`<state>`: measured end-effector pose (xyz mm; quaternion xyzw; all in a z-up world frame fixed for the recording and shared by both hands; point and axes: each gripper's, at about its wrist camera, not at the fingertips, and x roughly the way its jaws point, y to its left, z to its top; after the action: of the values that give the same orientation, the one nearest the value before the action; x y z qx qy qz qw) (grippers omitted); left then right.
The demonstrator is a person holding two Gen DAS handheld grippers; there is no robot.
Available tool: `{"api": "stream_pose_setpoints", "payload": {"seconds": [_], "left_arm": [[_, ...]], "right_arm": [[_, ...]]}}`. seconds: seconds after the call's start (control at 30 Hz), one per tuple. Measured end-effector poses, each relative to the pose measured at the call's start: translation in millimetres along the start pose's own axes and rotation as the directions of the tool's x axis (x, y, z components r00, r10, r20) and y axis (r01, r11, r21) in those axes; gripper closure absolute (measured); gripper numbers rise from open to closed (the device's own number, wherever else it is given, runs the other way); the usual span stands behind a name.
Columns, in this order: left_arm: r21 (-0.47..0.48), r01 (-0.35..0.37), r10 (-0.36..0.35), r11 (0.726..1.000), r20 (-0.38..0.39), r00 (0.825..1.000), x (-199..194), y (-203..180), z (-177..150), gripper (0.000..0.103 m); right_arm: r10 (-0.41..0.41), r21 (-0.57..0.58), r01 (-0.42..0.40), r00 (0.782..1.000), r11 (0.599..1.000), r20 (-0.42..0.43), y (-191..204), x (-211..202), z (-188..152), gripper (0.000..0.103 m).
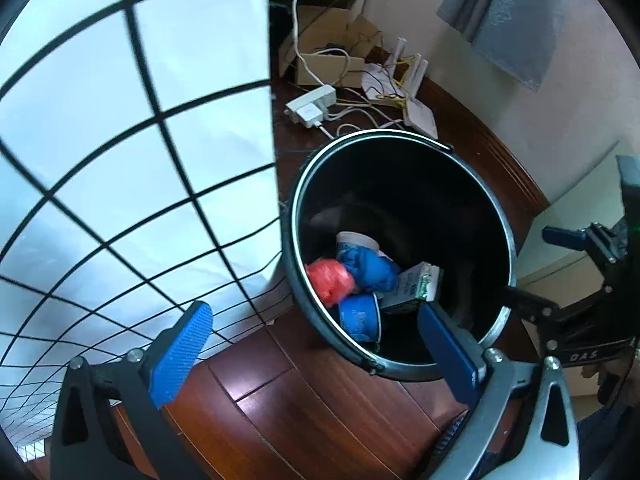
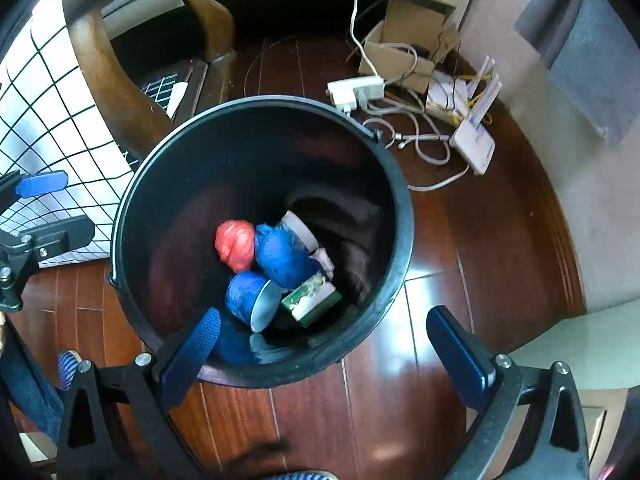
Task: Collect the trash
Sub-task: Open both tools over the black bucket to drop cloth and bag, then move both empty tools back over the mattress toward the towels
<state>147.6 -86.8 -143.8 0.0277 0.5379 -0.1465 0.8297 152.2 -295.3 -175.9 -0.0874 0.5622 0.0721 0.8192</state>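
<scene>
A black round bin stands on the wooden floor and also shows in the right wrist view. Inside it lie a red crumpled bag, a blue crumpled bag, a blue paper cup, a second cup and a small green-and-white carton. The same trash shows in the left wrist view: red bag, blue bag, carton. My left gripper is open and empty above the bin's near rim. My right gripper is open and empty over the bin's near rim.
A white cloth with a black grid hangs left of the bin. A power strip, cables, a white router and a cardboard box lie behind the bin. A wooden chair frame stands at left. A wall runs along the right.
</scene>
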Motion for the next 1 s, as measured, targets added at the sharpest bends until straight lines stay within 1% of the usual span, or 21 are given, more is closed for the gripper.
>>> {"api": "stream_pose_setpoints", "payload": {"seconds": [0.37,0.63,1.0], "left_arm": [[0.052,-0.049,0.046,0.997,0.046,0.998,-18.5,-4.4,-1.0,0.0],[0.039,-0.065,0.062,0.997,0.061,0.996,-28.2,2.8,-0.6,0.0],[0.043,-0.081,0.076,0.996,0.111,0.991,-54.3,11.9,-3.7,0.0]], "right_arm": [[0.016,-0.036,-0.014,0.998,0.999,0.064,15.4,-25.0,11.4,0.0],[0.029,-0.061,-0.022,0.994,0.998,0.108,24.3,-42.6,16.6,0.0],[0.035,-0.076,-0.023,0.986,0.997,0.163,34.5,-65.8,22.9,0.0]]}}
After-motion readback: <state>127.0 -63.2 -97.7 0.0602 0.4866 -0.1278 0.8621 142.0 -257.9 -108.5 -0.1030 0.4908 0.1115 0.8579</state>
